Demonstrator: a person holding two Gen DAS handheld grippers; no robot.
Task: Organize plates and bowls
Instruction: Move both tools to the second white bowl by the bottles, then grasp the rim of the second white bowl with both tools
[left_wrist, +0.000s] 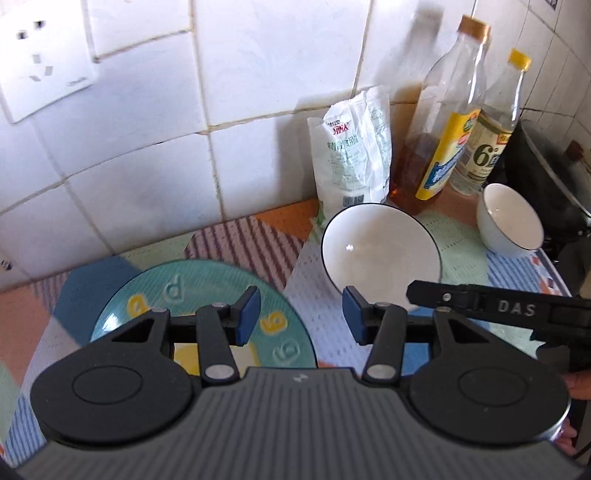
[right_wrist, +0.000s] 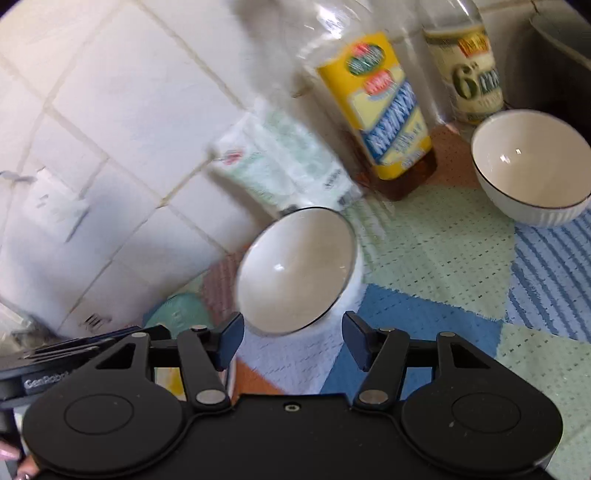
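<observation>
We see a counter (left_wrist: 461, 236) laid with a woven, dotted mat of pastel patches, backed by glossy white wall tiles (left_wrist: 147, 147) with stained grout. A round teal glass plate (left_wrist: 177, 284), ribbed and printed with yellow digits, lies flat on the mat at the left. Just beside it stands a wide white ceramic bowl (left_wrist: 380, 251) with a thin dark rim, smooth and glossy inside. A smaller white bowl (left_wrist: 506, 221), ribbed on its outer wall, sits well apart at the right, near a dark pot (left_wrist: 546, 173).

Along the wall stand a soft, crinkled white bag (left_wrist: 351, 151) and two clear bottles, one with a yellow label (left_wrist: 443, 147) and one with a pale label (left_wrist: 487, 140).

The left tool (left_wrist: 299, 317) hovers above the gap between plate and wide bowl, its blue pads partly apart and gripping nothing. The right tool (right_wrist: 291, 339) hangs before the wide bowl's near rim, pads spread wider than that rim and not touching it; it holds nothing.

Open mat lies between the two bowls; the wall and the bottles crowd the back edge.
</observation>
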